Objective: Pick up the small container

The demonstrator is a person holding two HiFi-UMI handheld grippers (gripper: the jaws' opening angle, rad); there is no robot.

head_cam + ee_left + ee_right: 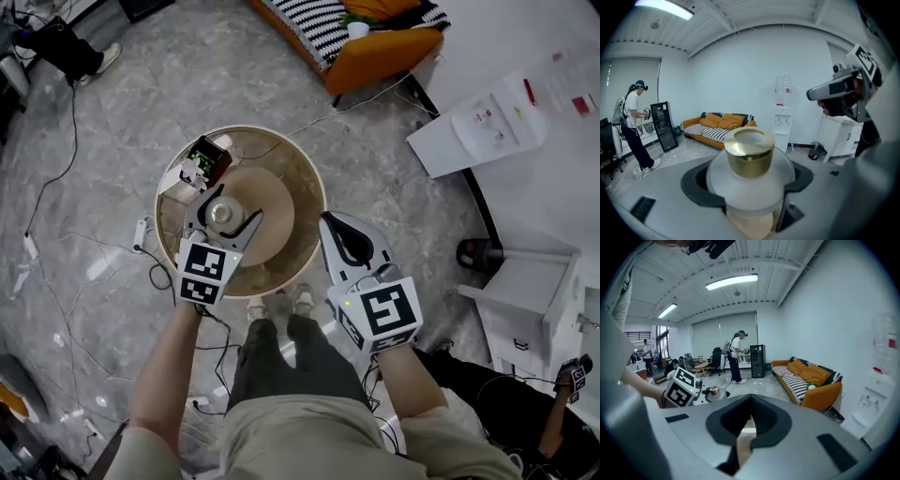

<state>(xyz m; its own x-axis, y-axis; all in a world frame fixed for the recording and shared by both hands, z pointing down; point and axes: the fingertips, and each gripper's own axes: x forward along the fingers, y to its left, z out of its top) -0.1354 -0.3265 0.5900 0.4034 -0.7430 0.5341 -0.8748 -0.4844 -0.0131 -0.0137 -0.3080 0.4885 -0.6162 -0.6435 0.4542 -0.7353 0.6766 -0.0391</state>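
The floor (234,75) is grey stone with thin wires (56,169) lying on it. An orange sofa (375,52) with stripy cushions stands at the far side of the room. A tall white water machine (782,119) stands by the white wall.

In the middle of the floor is a round wooden table (298,246). A person stands right at its near edge and holds a gripper in each hand.

The left gripper (223,220) reaches over the table, a little left of the middle. Its two black jaws sit on both sides of the small container (750,159) and squeeze it. The container is a round, cloudy white pot with a shiny gold cap on top. I cannot tell if it rests on the wood or is a bit above it.

The right gripper (330,225) hangs over the near right edge of the table. Its jaws are pressed together with nothing between them. It is well apart from the container.

A small dark box (208,157) with green on it lies near the far left edge of the table, just beyond the left gripper.
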